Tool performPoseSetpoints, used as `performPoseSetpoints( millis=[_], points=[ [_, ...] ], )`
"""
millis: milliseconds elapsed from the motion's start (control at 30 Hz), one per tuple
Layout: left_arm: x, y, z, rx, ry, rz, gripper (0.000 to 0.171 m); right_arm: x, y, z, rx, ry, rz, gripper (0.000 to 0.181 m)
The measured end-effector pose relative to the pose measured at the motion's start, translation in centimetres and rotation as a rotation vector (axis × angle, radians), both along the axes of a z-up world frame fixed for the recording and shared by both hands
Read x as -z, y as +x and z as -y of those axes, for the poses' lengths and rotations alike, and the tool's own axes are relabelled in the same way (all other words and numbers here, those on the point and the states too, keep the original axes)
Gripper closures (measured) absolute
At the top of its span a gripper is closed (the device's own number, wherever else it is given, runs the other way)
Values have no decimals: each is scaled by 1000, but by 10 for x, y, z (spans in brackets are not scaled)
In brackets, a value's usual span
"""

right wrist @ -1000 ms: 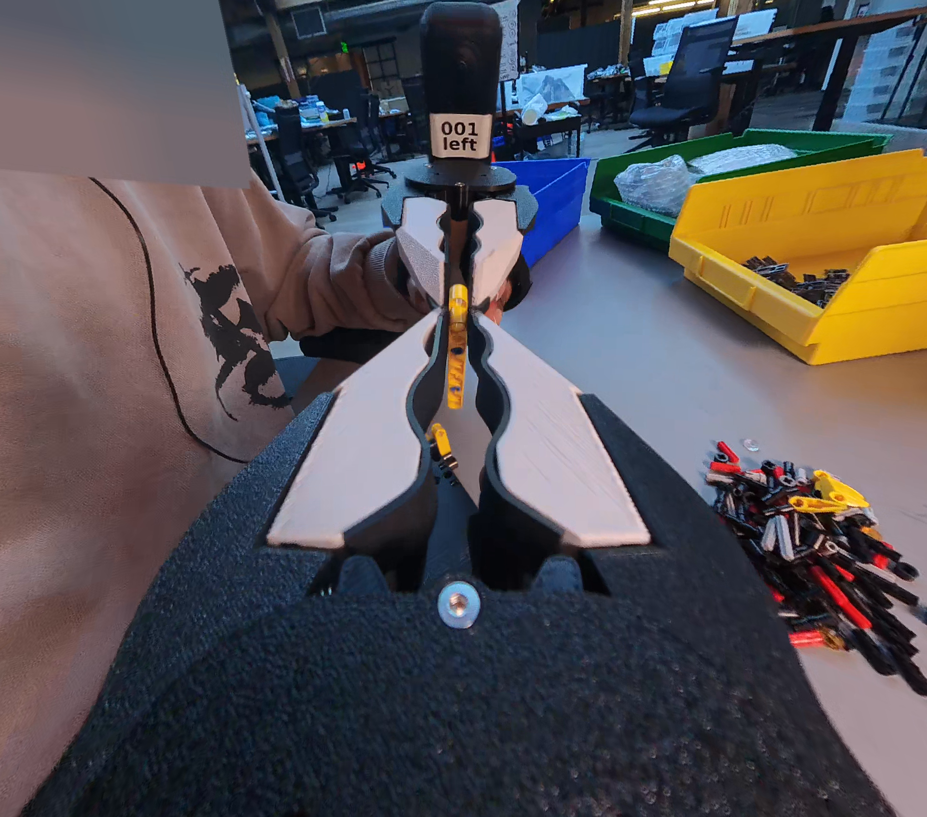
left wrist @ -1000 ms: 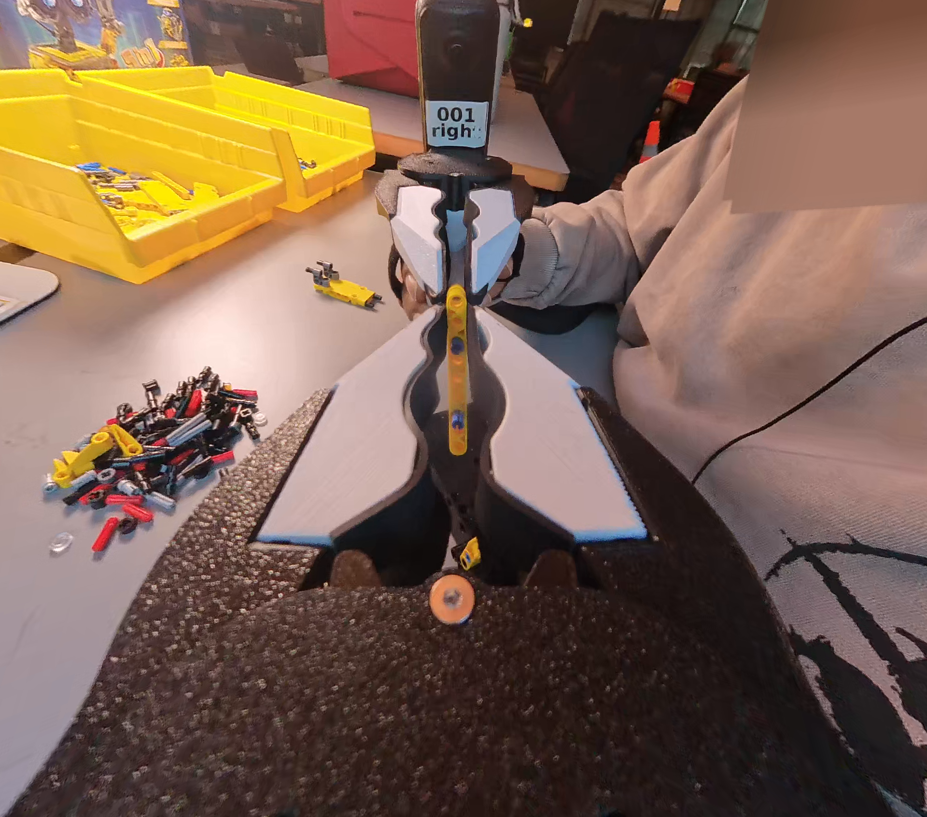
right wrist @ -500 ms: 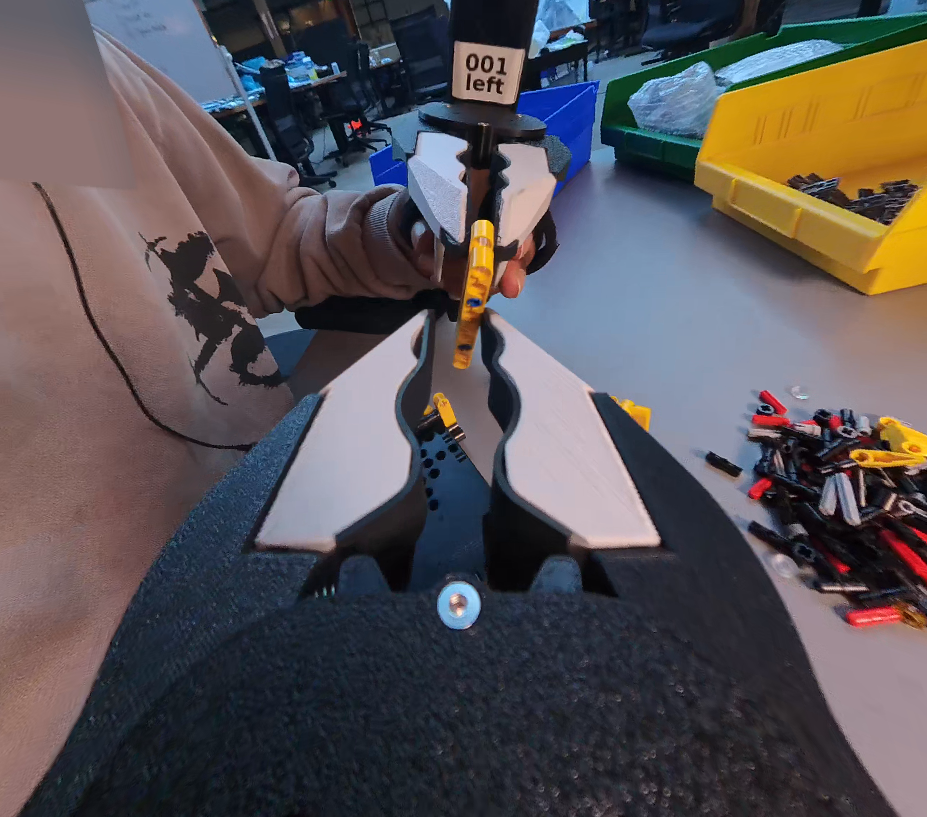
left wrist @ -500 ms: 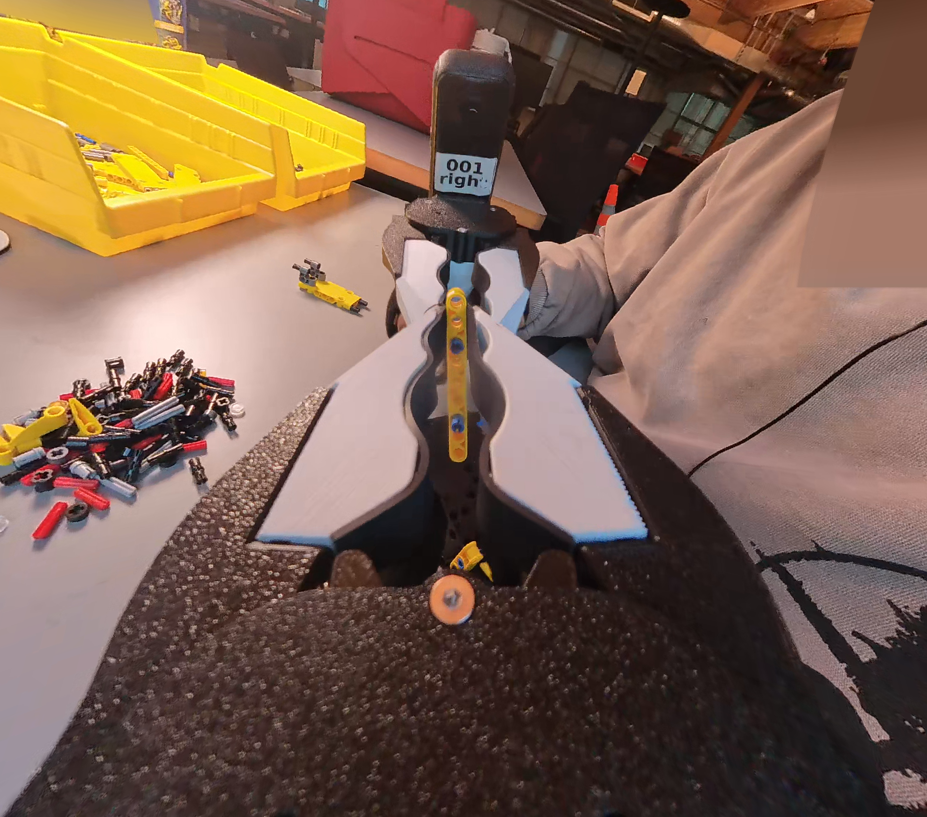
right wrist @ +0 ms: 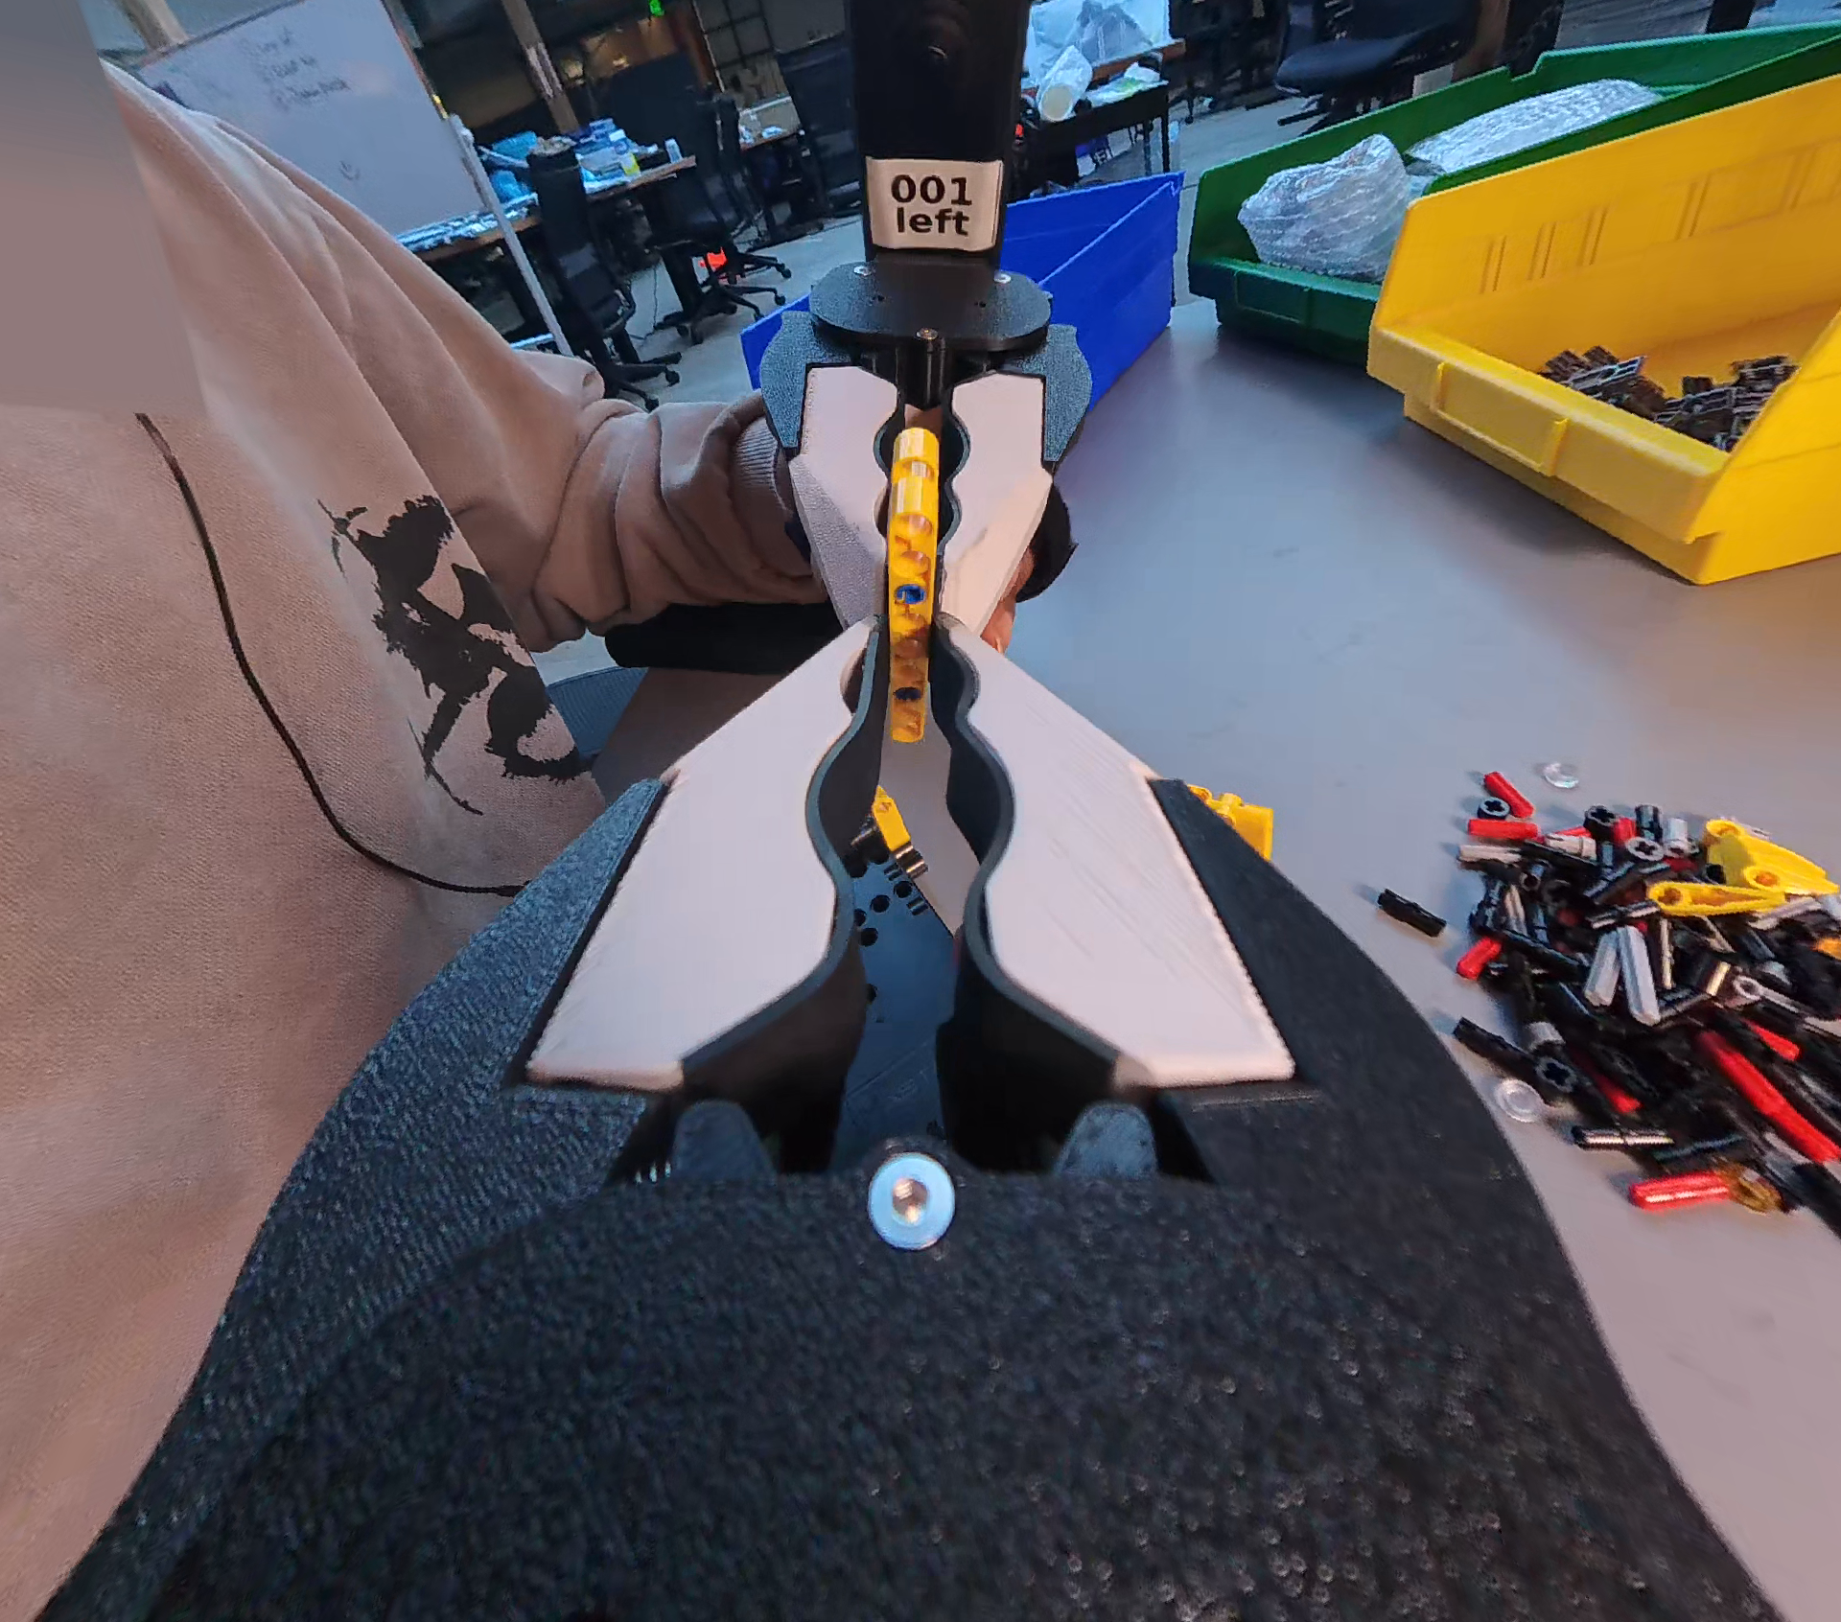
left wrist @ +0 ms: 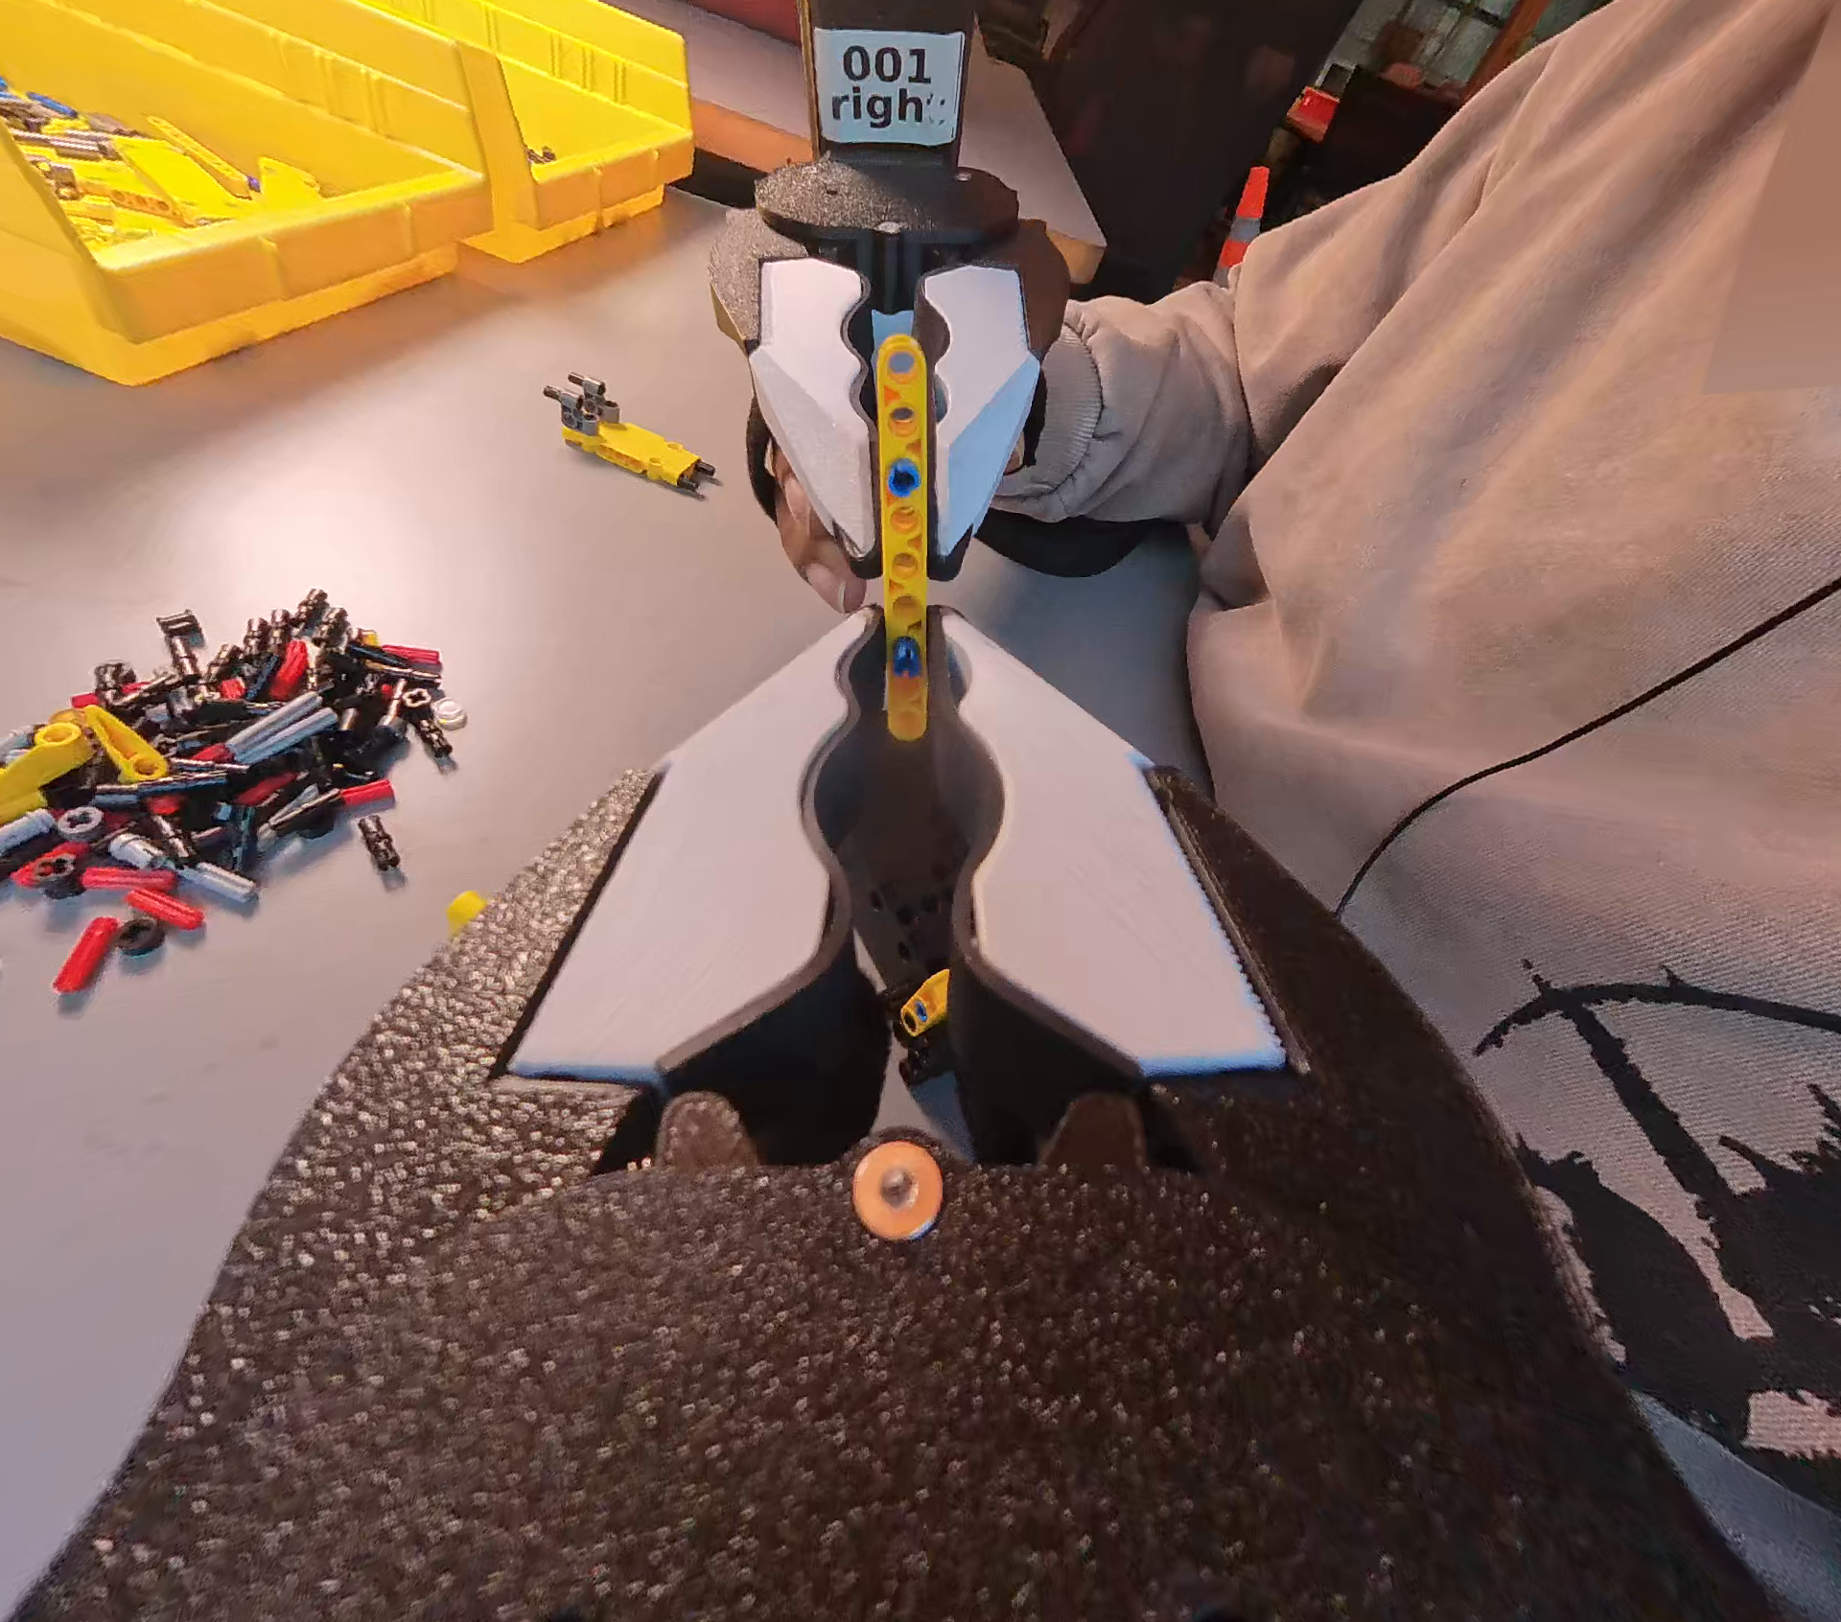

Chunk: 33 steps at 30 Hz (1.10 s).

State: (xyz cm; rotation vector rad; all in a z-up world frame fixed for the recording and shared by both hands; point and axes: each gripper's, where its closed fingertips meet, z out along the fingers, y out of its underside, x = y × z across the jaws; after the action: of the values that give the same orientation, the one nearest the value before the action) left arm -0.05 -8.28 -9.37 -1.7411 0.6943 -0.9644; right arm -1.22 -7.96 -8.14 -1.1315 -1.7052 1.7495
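- Yellow beam was pinched at both ends: left gripper and right gripper were clamped tight on it.
- Parts pile was seen lying nearby.

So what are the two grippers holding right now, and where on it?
Both grip one yellow beam with holes. The left gripper pinches one end; the right gripper pinches the other, so the beam spans between their tips.

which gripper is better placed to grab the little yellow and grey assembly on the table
Right, probably. The small yellow and grey brick assembly lies beside the right gripper, farther from the left gripper. Both are shut on the yellow holed beam, so it must release first.
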Motion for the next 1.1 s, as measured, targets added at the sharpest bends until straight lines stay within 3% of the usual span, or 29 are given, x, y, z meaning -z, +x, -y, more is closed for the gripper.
performPoseSetpoints(
  millis=[367, 467, 900, 1000, 1100],
  points=[
    [-15, -6, -6, -20, 9, 147, 165, -6, 2, -7, 1, -21, -14, 175],
    [-25, -9, -8, -32, 14, 244, 165, -5, 0, -7, 40, 21, -46, 167],
    [-27, -6, -6, -32, 47, 219, 165, -8, -2, -4, 48, 19, -47, 175],
    [-35, -13, -8, -60, 71, 249, 158, -2, -1, -6, 45, 42, -14, 175],
    [-27, -9, -8, -61, 69, 183, 156, 2, -3, -3, 41, 34, -1, 174]
  ],
)
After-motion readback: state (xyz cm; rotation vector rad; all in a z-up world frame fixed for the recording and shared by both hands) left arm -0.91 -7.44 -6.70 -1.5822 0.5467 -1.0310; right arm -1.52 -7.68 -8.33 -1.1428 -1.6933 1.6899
